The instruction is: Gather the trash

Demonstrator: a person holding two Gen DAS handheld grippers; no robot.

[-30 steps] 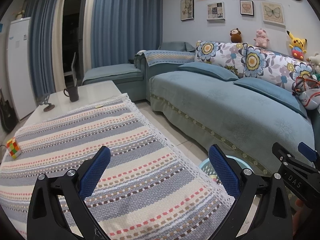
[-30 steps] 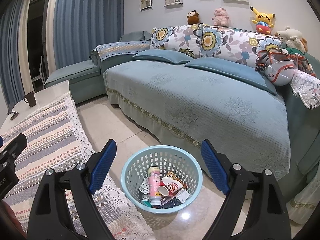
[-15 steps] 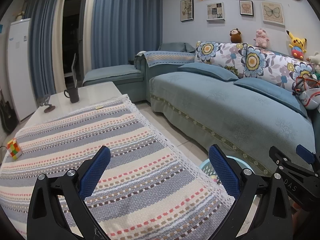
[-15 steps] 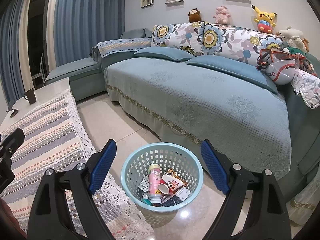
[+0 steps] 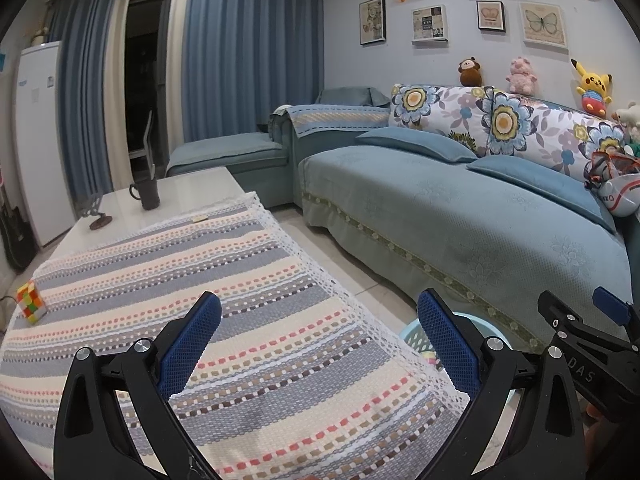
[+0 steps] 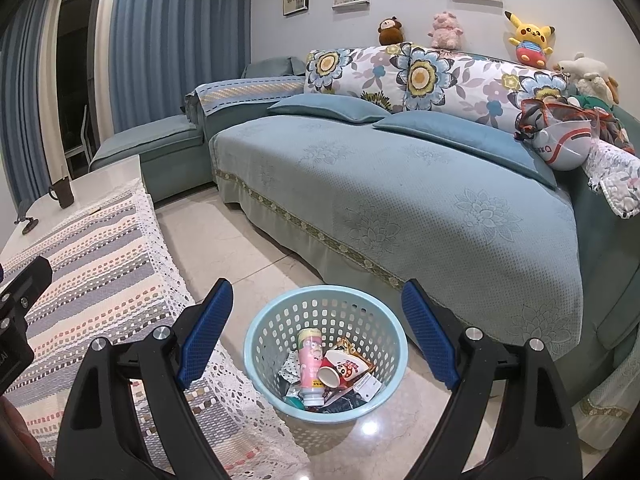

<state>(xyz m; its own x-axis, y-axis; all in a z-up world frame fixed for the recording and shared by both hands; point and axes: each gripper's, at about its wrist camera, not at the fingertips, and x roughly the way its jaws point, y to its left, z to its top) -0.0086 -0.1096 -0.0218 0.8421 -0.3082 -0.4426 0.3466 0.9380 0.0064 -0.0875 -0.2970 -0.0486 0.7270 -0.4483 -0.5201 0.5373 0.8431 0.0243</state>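
Observation:
A light blue plastic basket [image 6: 276,320] stands on the floor between the table and the sofa. It holds a pink bottle [image 6: 310,364], a red paper cup [image 6: 344,370] and several wrappers. My right gripper [image 6: 316,332] is open and empty, held above and in front of the basket. My left gripper [image 5: 318,340] is open and empty above the striped tablecloth [image 5: 168,280]. The basket's rim [image 5: 414,332] peeks out past the table edge in the left wrist view. The right gripper's body [image 5: 588,356] shows there at the right.
A dark mug [image 5: 148,194] and a small stand [image 5: 98,220] sit at the table's far end. A colour cube [image 5: 30,300] lies at its left edge. A blue sofa [image 6: 400,200] with floral cushions runs along the right. A white fridge [image 5: 38,140] stands far left.
The right gripper has drawn back and risen slightly, so the basket sits a little lower in its view. The left gripper has barely moved. Both stay open.

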